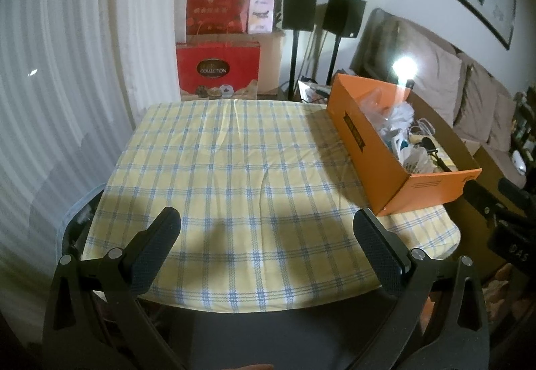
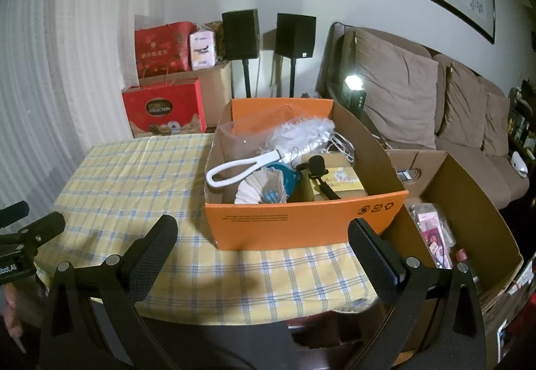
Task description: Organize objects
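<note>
Orange cardboard catches us first in the left wrist view: the orange box [image 1: 398, 149] sits at the right of the frame on the checked tablecloth [image 1: 234, 169], loose items heaped inside. Our left gripper [image 1: 268, 252] hangs at the bottom of the frame, jaws spread wide with nothing between them. No loose object lies on the cloth we can see — which would fit either a job already gathered up or one where things are yet to be laid out. Red gift bags [image 1: 217, 68] and two black speakers [image 1: 318, 10] stand at upper centre, pleated curtains at left.

From the right wrist view, the box fills the centre; inside we make out a white duster [image 2: 268, 152], a small black microphone [image 2: 316, 165] and a folded paper fan [image 2: 258, 189]. Our right gripper [image 2: 264, 249] is likewise released and empty, low in the frame. Lower right holds a brown carton [image 2: 479, 202] below the table; a sofa [image 2: 418, 95] sits behind.
</note>
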Demonstrator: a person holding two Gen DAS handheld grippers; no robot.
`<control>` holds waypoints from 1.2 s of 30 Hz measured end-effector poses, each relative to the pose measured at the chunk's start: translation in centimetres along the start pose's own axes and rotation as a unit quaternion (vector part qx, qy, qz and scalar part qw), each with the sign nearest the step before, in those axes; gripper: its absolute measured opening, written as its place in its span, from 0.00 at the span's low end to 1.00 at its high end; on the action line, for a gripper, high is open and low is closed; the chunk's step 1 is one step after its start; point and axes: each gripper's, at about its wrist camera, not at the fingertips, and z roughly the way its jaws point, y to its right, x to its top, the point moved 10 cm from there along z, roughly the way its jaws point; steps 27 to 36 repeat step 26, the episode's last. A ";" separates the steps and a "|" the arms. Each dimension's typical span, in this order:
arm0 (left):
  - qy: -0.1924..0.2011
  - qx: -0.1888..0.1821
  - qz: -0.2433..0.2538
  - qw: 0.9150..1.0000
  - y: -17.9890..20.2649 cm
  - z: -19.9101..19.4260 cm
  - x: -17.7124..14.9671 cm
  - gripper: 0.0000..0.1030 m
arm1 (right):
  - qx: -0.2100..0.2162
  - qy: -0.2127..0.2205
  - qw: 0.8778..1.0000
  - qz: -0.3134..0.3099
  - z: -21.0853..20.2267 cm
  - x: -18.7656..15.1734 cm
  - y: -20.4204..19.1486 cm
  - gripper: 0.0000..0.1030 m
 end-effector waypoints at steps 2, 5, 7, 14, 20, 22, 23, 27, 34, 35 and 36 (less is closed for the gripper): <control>0.000 0.000 -0.001 1.000 0.0 0.0 0.0 1.00 | 0.000 -0.001 1.000 0.000 0.1 0.0 0.0 1.00; -0.001 0.000 -0.001 1.000 0.0 0.0 0.0 1.00 | 0.000 0.000 1.000 0.000 0.0 0.0 0.0 1.00; -0.001 -0.002 -0.003 1.000 0.0 0.0 0.0 1.00 | -0.001 0.000 1.000 -0.001 0.0 0.0 0.0 1.00; -0.005 -0.006 -0.002 1.000 0.1 0.1 -0.2 1.00 | -0.003 0.002 1.000 0.000 -0.1 -0.2 0.0 1.00; -0.004 -0.005 -0.003 1.000 0.1 0.2 -0.2 1.00 | -0.003 0.000 1.000 0.001 -0.1 -0.3 0.2 1.00; -0.003 -0.004 -0.002 1.000 0.1 0.1 -0.2 1.00 | -0.002 0.000 1.000 0.001 0.0 -0.1 0.2 1.00; -0.003 -0.004 -0.002 1.000 0.0 0.1 -0.2 1.00 | -0.002 0.000 1.000 0.000 -0.1 -0.1 0.2 1.00; -0.003 -0.003 -0.006 1.000 0.0 0.1 -0.2 1.00 | -0.002 0.000 1.000 0.001 0.0 -0.1 0.2 1.00; -0.003 -0.003 -0.006 1.000 0.0 0.1 -0.2 1.00 | -0.002 0.000 1.000 0.001 0.0 -0.1 0.2 1.00; -0.003 -0.003 -0.006 1.000 0.0 0.1 -0.2 1.00 | -0.002 0.000 1.000 0.001 0.0 -0.1 0.2 1.00; -0.003 -0.003 -0.006 1.000 0.0 0.1 -0.2 1.00 | -0.002 0.000 1.000 0.001 0.0 -0.1 0.2 1.00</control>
